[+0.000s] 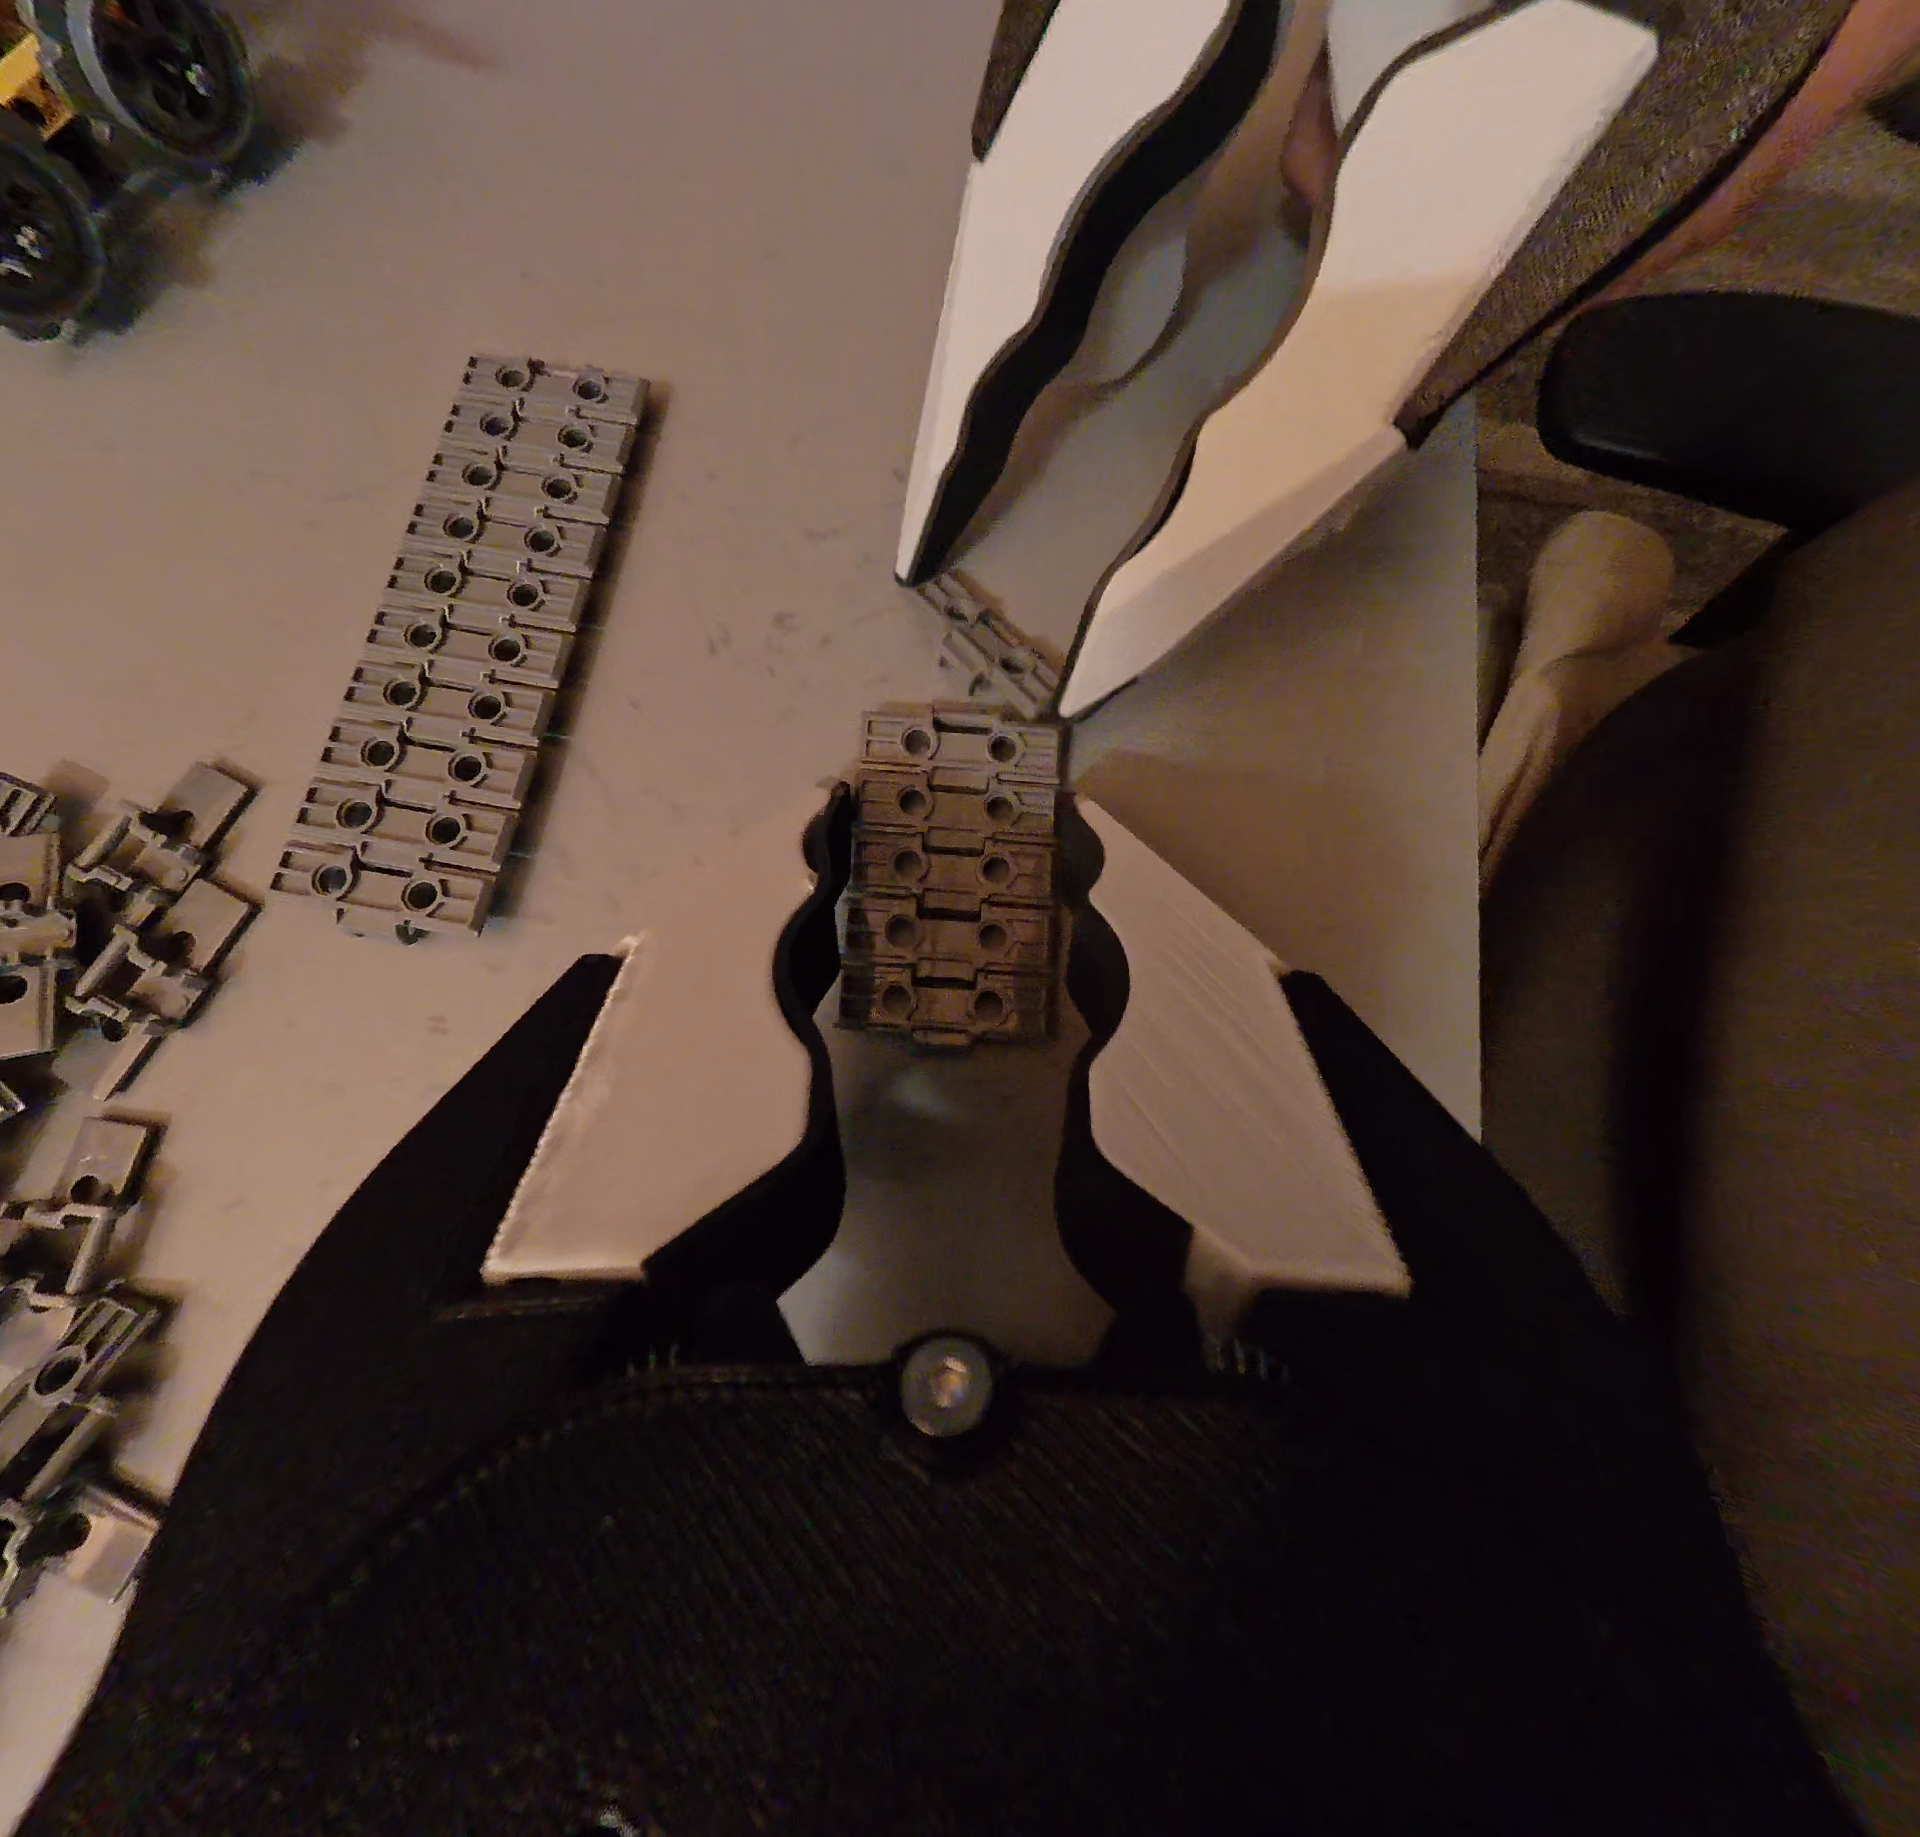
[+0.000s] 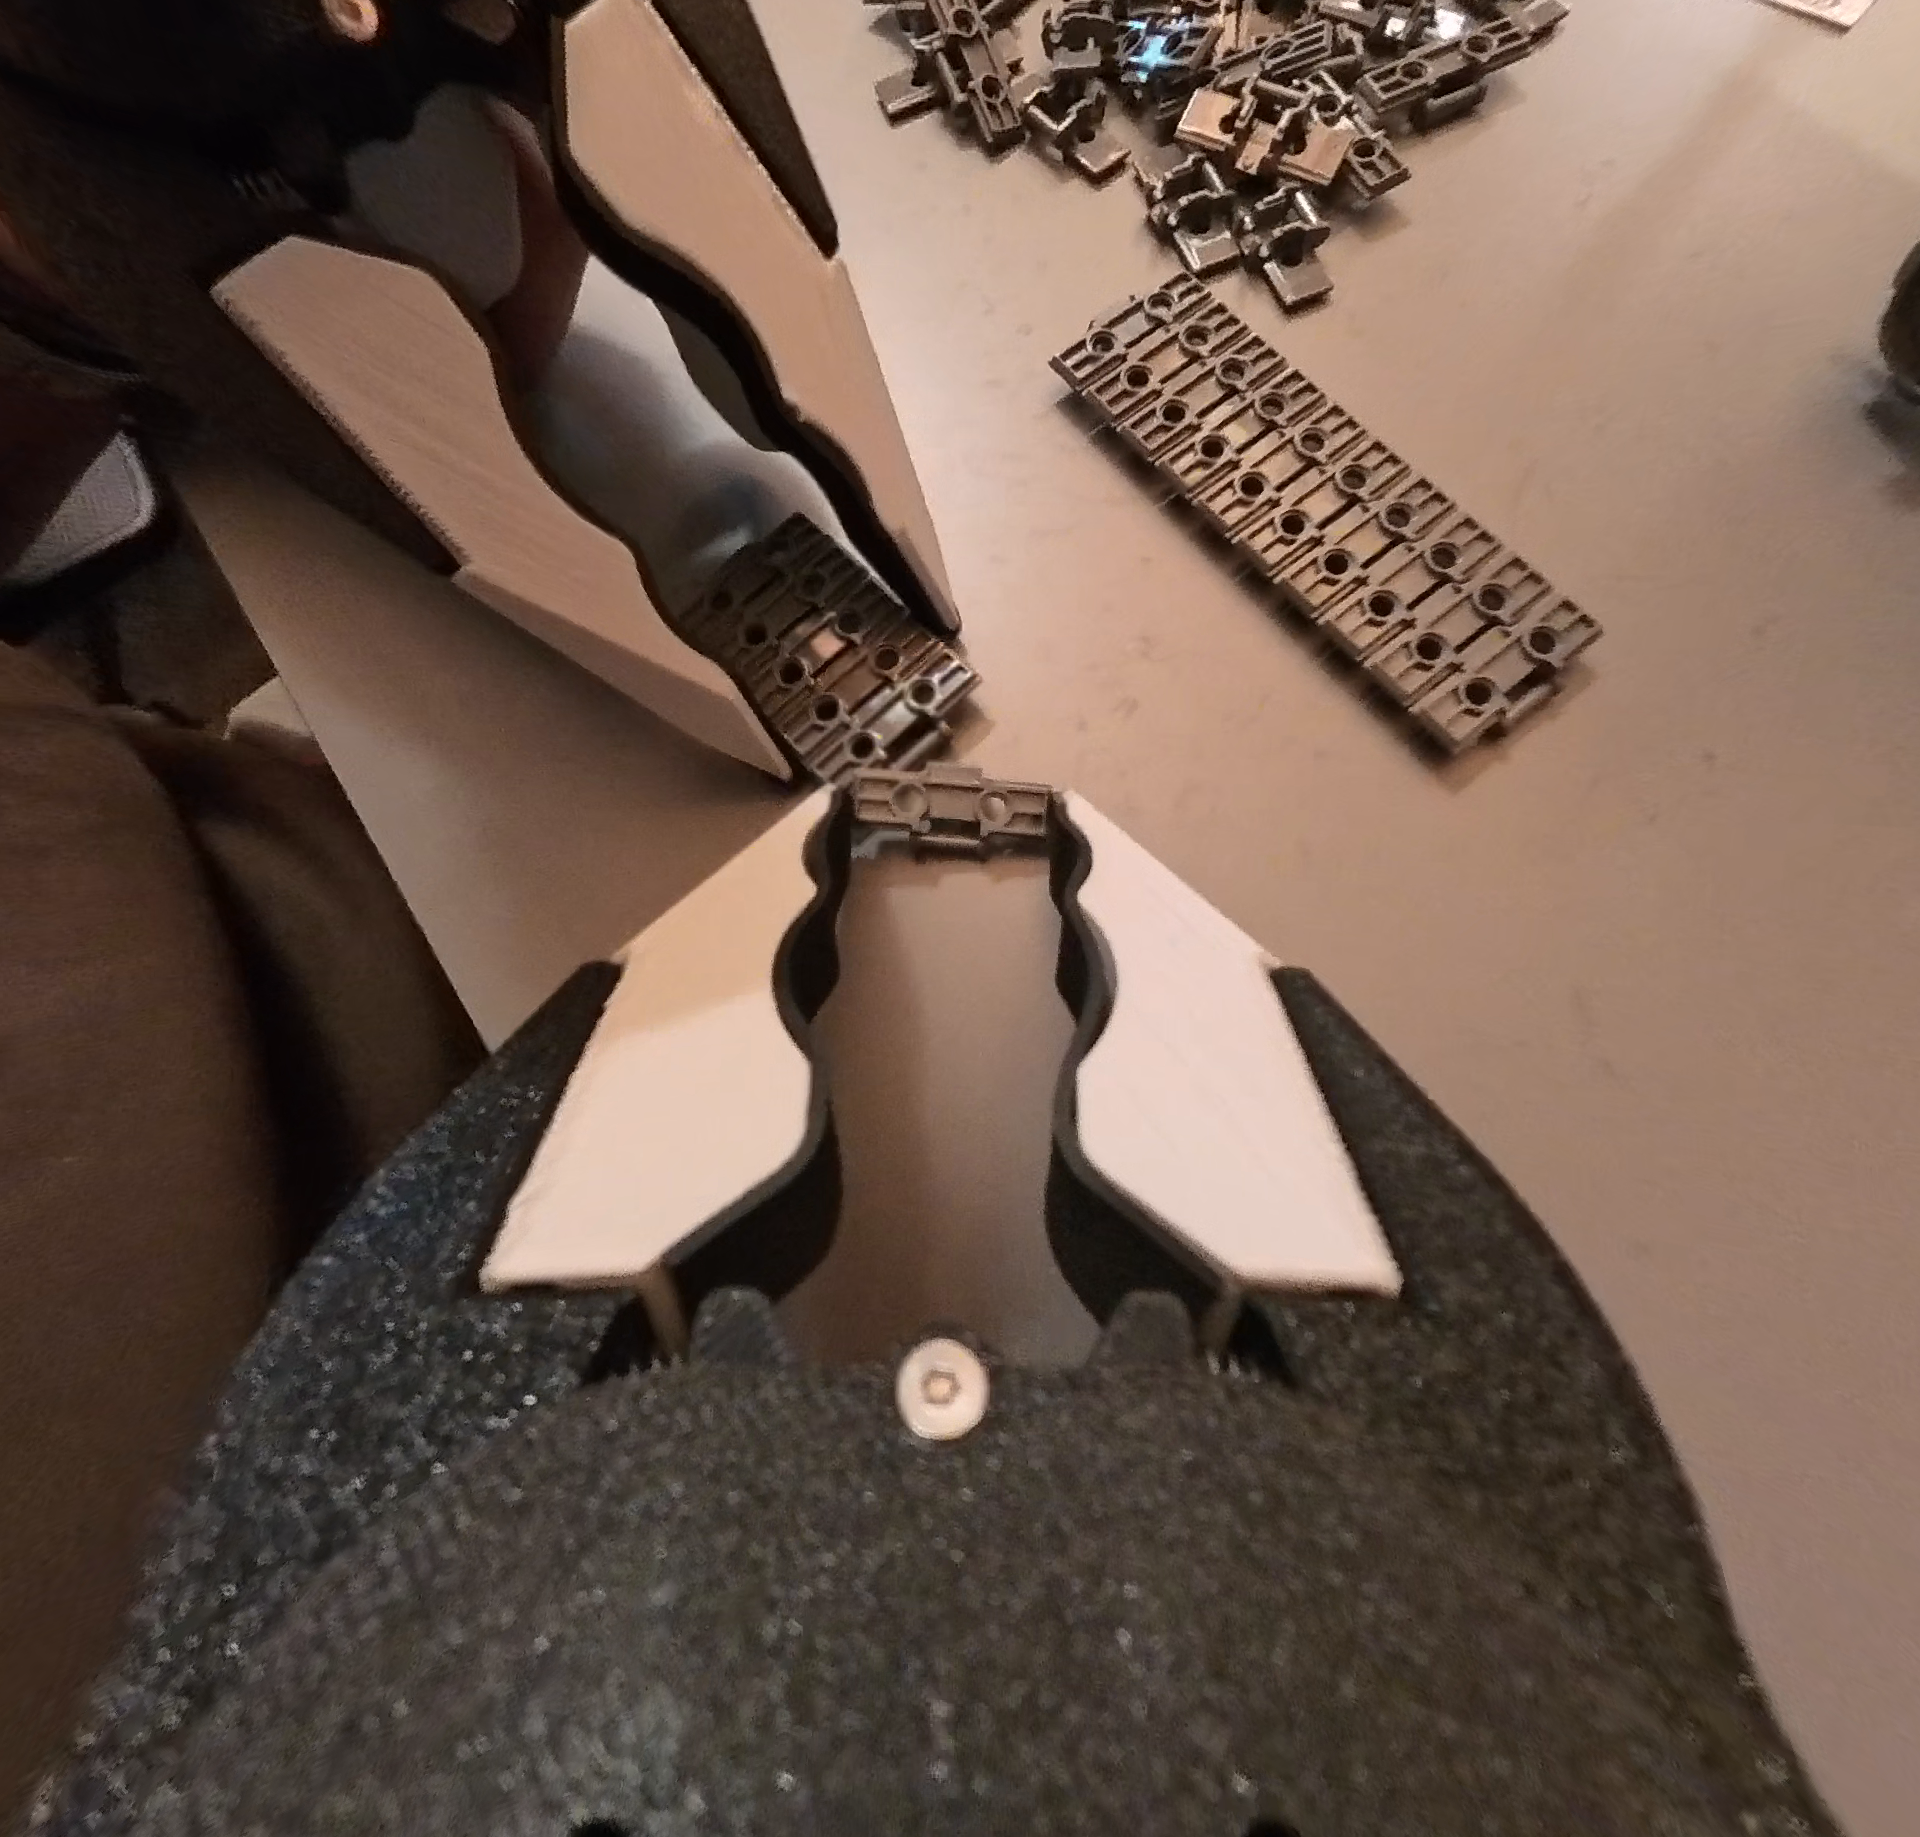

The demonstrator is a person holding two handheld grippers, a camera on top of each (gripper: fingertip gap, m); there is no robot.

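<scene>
left gripper clamped across a short gray track strip of about five joined links, one white finger on each long edge, the strip lying lengthwise between the fingers with its far end just past the tips. right gripper pinches a single gray track link at its very fingertips, link held crosswise, holes facing the camera. in the right wrist view the left gripper comes in from upper left with the short strip sticking out of its tips; the single link sits just beside that strip's free end, whether touching or a hair apart i cannot tell. in the left wrist view the right gripper comes down from the top, its tips just beyond the strip's far end, the link there mostly hidden behind the fingers. all of this is low over a pale tabletop, near its edge. a longer finished track strip of about ten links lies flat on the table, apart from both grippers. a heap of loose track links lies beyond it. two black toy wheels on a partly built model sit at the far corner of the left view. a dark chair armrest shows past the table edge.
</scene>
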